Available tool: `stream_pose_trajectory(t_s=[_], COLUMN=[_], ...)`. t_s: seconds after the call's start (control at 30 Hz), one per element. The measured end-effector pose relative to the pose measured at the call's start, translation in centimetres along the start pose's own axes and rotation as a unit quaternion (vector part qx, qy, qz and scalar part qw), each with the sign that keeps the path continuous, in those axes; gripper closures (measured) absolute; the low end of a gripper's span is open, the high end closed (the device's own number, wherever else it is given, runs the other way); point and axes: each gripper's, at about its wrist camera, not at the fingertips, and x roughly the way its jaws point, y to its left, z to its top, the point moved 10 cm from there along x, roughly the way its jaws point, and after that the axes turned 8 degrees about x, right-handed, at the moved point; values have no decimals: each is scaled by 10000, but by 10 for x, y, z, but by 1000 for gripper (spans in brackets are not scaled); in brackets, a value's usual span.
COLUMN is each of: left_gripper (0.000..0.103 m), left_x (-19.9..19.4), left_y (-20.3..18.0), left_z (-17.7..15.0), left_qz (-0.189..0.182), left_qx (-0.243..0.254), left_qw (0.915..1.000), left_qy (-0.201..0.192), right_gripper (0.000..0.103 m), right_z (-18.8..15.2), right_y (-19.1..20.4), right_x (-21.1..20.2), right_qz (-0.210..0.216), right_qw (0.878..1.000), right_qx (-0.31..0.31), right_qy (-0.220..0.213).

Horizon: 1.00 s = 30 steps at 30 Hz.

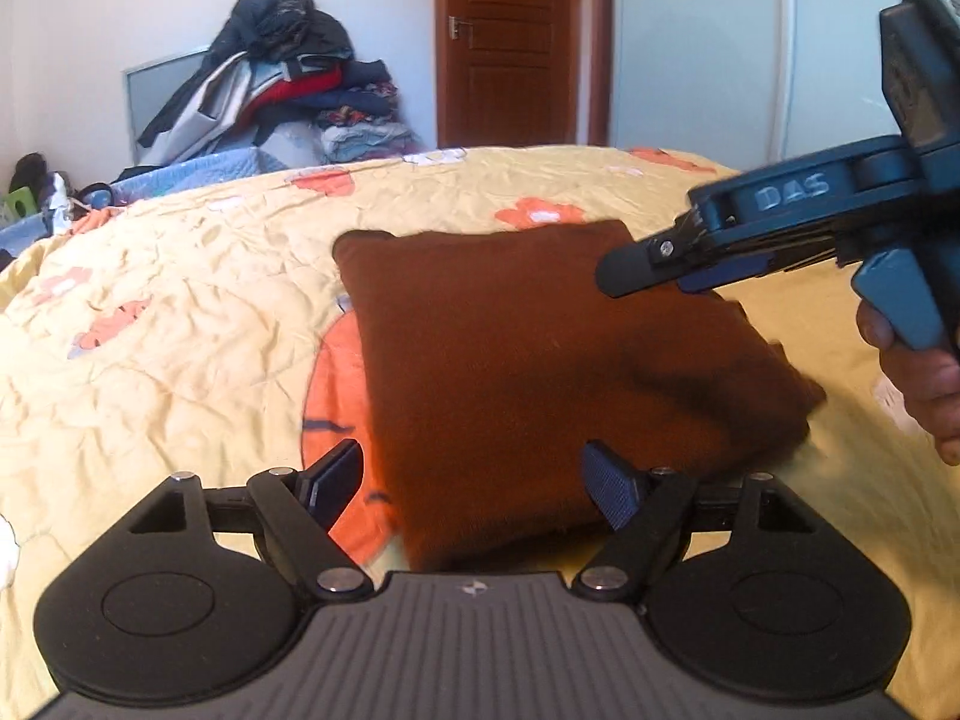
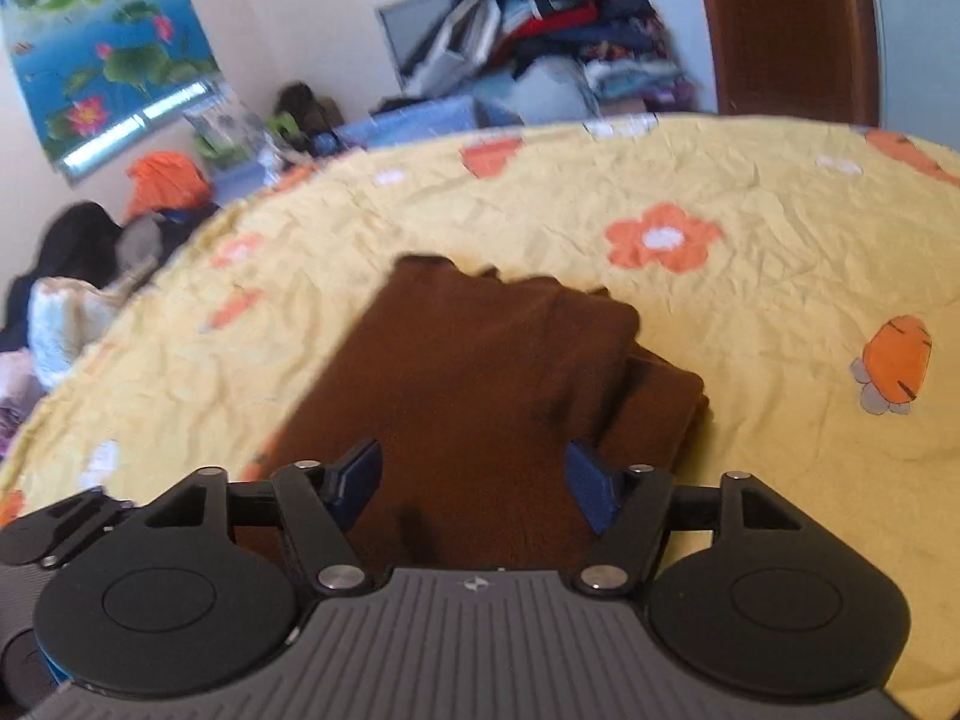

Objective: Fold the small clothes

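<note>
Brown folded garment [image 1: 540,360] rests on the bed [image 1: 180,300]; my left tongs [image 1: 474,486] and right tongs [image 2: 474,480] gape, released. Layers sit uneven, so a snagging pad could drag them apart.

hand-held gripper [image 1: 474,486]: 2 | brown garment [image 1: 540,360]: 1 | door [image 1: 507,42]: 1

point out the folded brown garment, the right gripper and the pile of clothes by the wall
folded brown garment [image 1: 510,348]: left wrist view, middle of its top layer
right gripper [image 1: 636,279]: left wrist view, its fingertips
pile of clothes [image 1: 288,84]: left wrist view, centre of the heap
</note>
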Motion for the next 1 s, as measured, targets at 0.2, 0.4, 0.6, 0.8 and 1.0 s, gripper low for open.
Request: stream_pose_trajectory(t_s=[0.2,0.4,0.6,0.8,1.0], left_gripper=[22,22,16,0,0], left_x=[11,-24,-23,-19,-20], left_y=[13,21,12,25,23], left_z=[-13,-31,-55,-56,-59], left_qz=[-74,473,786,1178,1190], left_qx=[-509,-526,-631,-1077,-1068], left_qw=[9981,9975,9942,9857,9859], left_qy=[328,89,372,532,495], right_gripper=[22,1,0,0,0], right_z=[-35,-39,-110,-122,-121], right_y=[-2,8,-39,-33,-33], right_x=[11,-43,-46,-43,-38], right_qz=[-159,-587,-1599,-2244,-2525], right_qw=[9982,9961,9871,9744,9653], right_qx=[-575,-462,47,-61,150], right_qy=[50,-478,79,-135,-644])
